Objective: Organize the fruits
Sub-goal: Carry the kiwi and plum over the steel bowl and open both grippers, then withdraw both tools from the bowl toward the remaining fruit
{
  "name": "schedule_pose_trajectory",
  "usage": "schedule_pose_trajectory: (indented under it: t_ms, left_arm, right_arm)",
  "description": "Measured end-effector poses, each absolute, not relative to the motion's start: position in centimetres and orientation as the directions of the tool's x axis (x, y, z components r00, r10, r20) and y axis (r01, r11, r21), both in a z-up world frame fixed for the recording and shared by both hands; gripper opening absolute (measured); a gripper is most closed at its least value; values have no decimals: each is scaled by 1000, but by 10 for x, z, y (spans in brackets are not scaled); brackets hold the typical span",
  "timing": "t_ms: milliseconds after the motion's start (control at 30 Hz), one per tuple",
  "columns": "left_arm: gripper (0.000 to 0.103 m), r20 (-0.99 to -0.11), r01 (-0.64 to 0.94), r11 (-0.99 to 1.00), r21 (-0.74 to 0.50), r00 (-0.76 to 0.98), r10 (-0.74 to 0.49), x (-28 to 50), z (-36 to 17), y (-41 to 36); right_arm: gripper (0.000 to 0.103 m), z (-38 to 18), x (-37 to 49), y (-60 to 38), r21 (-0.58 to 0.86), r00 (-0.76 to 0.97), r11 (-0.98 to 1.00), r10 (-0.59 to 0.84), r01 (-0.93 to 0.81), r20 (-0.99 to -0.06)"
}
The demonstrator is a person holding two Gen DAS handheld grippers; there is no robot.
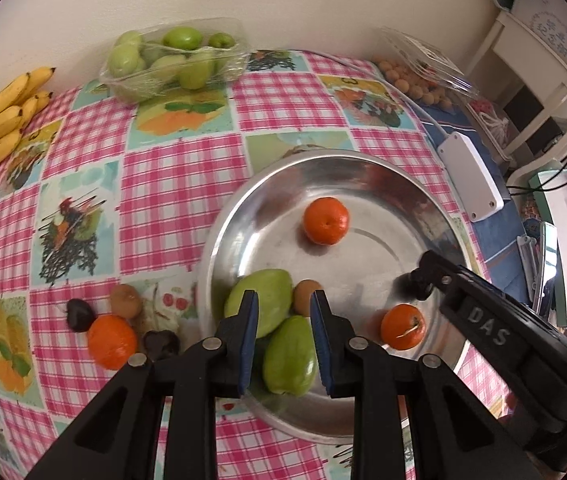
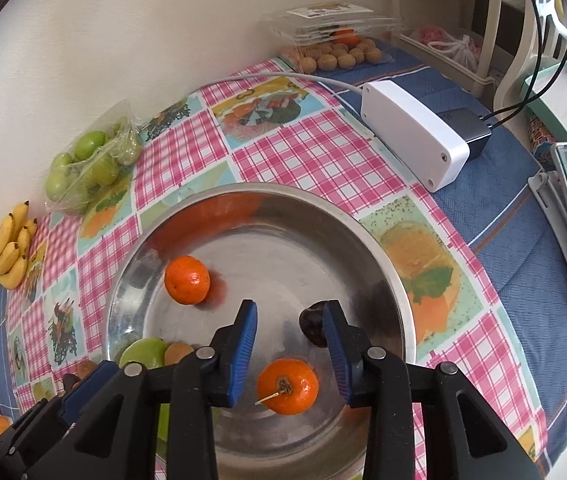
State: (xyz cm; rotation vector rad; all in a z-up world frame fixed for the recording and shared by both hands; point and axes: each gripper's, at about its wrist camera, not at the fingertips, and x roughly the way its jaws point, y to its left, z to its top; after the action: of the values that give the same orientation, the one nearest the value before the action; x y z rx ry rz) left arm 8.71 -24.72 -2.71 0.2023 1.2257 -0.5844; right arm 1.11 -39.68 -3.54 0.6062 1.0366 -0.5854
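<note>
The right claw (image 2: 289,354) stands a little open above the bowl (image 2: 383,272); its pads press on nothing, and an orange (image 2: 287,386) lies loose between them at the bottom of the frame. I think it should lift straight up, not touching the fruit. The left claw (image 1: 283,338) is shut and empty. The bowl holds two green fruits (image 1: 261,306), two oranges, a kiwi (image 1: 306,296) and a dark fruit (image 2: 312,326).

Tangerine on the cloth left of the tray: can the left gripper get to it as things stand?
Probably yes. The tangerine sits on the tablecloth just outside the metal tray, uncovered from above. The left gripper holds nothing. Two dark fruits and a kiwi crowd it, so finger room is tight.
</note>
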Motion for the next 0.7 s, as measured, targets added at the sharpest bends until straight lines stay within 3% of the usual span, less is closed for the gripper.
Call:
schedule_pose_trajectory:
  t_ms: [233, 367, 500, 633, 700]
  left_arm:
    - [27, -928, 448, 883, -142, 249, -276, 98, -24, -216]
    - [39, -932, 401, 906, -137, 257, -255, 101, -27, -199]
    - [39, -938, 368, 919, -141, 249, -243, 102, -31, -187]
    - [40, -942, 340, 929, -143, 240, -233, 102, -34, -178]
    - [47, -944, 334, 932, -139, 239, -226, 102, -35, -175]
  right_arm:
    - [38, -28, 7, -389, 173, 392, 712, -154, 681, -907]
    - [38, -27, 5, -381, 170, 389, 720, -149, 672, -909]
    - [39, -31, 3, -372, 165, 378, 729, -137, 664, -916]
    - [49, -34, -1, -361, 148, 363, 740, -137, 656, -922]
    - [51, -34, -2, -358, 143, 359, 744, -138, 653, -923]
